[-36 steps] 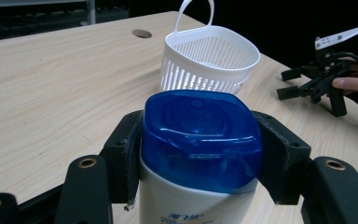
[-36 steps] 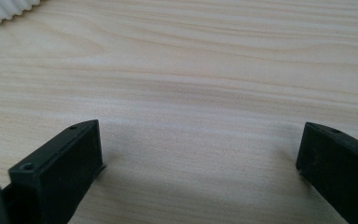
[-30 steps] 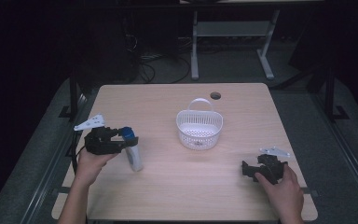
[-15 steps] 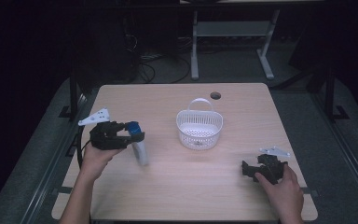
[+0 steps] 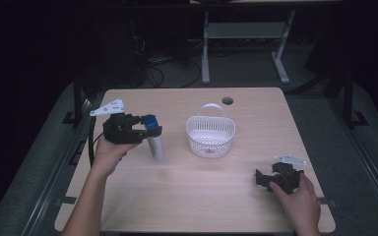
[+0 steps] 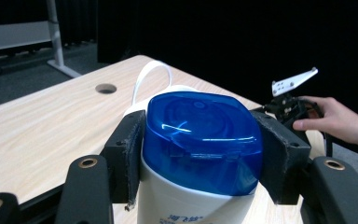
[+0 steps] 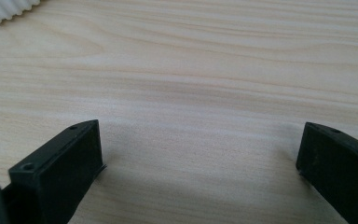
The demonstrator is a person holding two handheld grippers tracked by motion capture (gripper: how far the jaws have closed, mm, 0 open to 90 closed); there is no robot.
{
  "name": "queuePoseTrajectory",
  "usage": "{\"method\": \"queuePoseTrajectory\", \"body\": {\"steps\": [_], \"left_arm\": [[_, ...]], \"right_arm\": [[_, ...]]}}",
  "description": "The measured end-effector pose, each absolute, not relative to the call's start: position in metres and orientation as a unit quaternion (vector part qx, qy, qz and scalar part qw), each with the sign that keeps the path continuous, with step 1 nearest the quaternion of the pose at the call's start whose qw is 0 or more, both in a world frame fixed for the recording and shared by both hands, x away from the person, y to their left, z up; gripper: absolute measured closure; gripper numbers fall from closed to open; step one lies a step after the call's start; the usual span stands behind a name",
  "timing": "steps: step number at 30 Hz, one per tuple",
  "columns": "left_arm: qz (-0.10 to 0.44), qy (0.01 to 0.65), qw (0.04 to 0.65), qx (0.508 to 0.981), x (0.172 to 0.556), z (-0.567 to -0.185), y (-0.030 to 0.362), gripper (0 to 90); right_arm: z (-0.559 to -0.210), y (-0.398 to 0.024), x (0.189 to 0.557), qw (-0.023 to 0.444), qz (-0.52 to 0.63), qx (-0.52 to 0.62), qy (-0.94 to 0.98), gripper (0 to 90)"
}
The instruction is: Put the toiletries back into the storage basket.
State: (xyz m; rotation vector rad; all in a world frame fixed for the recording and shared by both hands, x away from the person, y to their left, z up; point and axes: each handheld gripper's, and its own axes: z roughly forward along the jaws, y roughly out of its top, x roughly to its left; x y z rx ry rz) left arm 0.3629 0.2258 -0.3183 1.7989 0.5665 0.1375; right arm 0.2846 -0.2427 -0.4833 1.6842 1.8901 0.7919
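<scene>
A white bottle (image 5: 156, 146) with a blue cap (image 6: 200, 140) hangs above the left part of the wooden table (image 5: 216, 196), its lower end slanting toward me. My left gripper (image 5: 149, 127) is shut on it, and in the left gripper view both pads press the sides of the cap. A white plastic basket (image 5: 210, 135) with a raised handle stands at the table's middle, to the right of the bottle. My right gripper (image 5: 262, 178) rests low at the near right of the table. Its jaws stand wide apart over bare wood in the right gripper view (image 7: 200, 158).
A round cable hole (image 5: 227, 101) lies in the tabletop behind the basket. The basket's rim (image 7: 4, 9) shows at the top left of the right gripper view. Dark floor, cables and a desk frame (image 5: 206, 54) lie beyond the far edge.
My left gripper has risen and moved right toward the basket, carrying the bottle. The right gripper has stayed where it was.
</scene>
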Motion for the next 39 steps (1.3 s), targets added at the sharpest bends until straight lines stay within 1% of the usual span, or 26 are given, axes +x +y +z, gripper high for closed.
{"method": "queuePoseTrajectory", "body": {"steps": [21,31,39], "left_arm": [[0.055,0.201,0.605,0.769,0.397,-0.273,0.178,40.3],[0.040,0.184,0.617,0.764,0.414,-0.265,0.150,40.3],[0.027,0.180,0.622,0.762,0.426,-0.273,0.134,40.3]], "right_arm": [[-0.483,-0.243,0.285,0.242,0.289,0.616,0.692,0.0],[-0.483,-0.243,0.285,0.242,0.289,0.616,0.692,0.0],[-0.483,-0.243,0.285,0.242,0.289,0.616,0.692,0.0]]}}
